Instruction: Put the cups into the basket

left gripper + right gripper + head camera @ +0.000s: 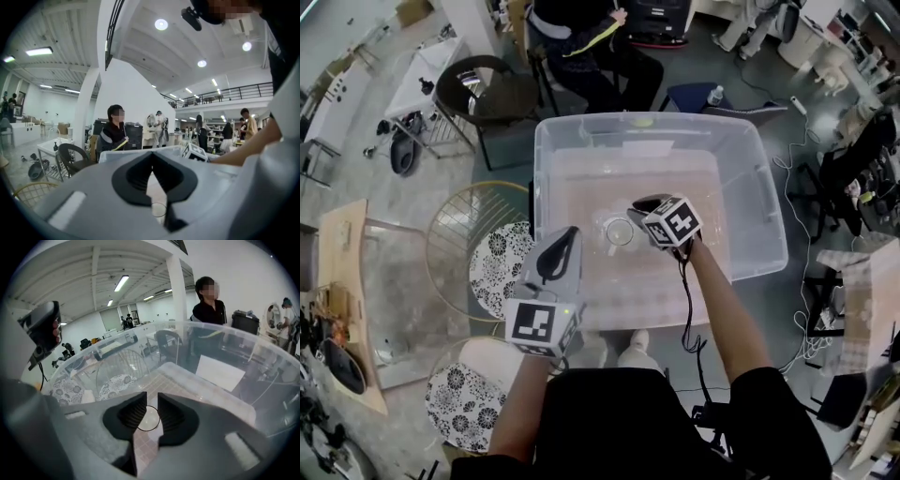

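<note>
A large clear plastic bin (750, 187) stands in front of me, and one clear cup (619, 231) sits upright on its floor. My right gripper (639, 208) hangs over the bin just right of the cup and tilts down. In the right gripper view its jaws (152, 401) stand a little apart with nothing pressed between them. The cup's rim (149, 418) shows through the gap, lower down. My left gripper (570, 236) is held at the bin's front left corner, pointing almost level. Its jaws (152, 171) meet at the tips and hold nothing that I can see.
A gold wire-frame round stand (478, 225) and two stools with flowered cushions (502, 258) (464, 403) are left of the bin. A black chair (487, 94) and a seated person (591, 47) are behind it. Cables (811, 328) lie on the floor at the right.
</note>
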{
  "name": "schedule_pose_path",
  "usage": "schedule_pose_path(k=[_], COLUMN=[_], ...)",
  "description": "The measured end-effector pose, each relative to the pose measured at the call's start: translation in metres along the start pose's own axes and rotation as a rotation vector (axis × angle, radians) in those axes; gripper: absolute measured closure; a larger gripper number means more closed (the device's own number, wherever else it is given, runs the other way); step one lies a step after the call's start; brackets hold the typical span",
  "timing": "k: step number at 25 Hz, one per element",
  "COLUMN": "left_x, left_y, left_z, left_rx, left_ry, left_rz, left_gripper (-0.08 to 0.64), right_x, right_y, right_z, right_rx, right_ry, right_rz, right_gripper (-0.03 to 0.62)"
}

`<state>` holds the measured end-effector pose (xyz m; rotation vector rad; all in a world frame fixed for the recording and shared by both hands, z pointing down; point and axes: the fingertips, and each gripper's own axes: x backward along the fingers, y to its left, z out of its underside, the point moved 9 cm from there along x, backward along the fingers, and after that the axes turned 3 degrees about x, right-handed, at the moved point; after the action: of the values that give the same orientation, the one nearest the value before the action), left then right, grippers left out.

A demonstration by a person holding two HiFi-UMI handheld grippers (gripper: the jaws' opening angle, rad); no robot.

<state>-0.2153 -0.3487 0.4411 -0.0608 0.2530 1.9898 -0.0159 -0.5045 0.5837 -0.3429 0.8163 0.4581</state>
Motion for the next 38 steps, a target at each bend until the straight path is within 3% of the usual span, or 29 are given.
schedule_pose_path(k=[9, 23, 28, 38], left_x=[0.001, 0.006, 0.008, 0.015], left_y=[-0.016, -0.061, -0.085, -0.143], left_z=[-0.006, -0.012, -0.008, -0.008], left_rx=[0.018, 0.009, -0.005, -0.055], left_ry=[-0.028, -0.054, -0.048, -0.048], left_rz=[0.018, 0.006, -0.003, -0.023], left_gripper=[0.556, 0.556, 0.555, 0.556], right_x=[0.084, 0.183, 0.203, 0.243], right_y=[0.050, 0.100, 0.109, 0.113], right_z=[-0.017, -0.015, 0.002, 0.030], right_rx=[0.033, -0.009, 0.014, 0.034], right_ry=[-0.215, -0.592, -0.645, -0.718], right_rz=[0.043, 0.137, 0.199, 0.179], right_gripper=[0.587, 0.589, 0.590, 0.591])
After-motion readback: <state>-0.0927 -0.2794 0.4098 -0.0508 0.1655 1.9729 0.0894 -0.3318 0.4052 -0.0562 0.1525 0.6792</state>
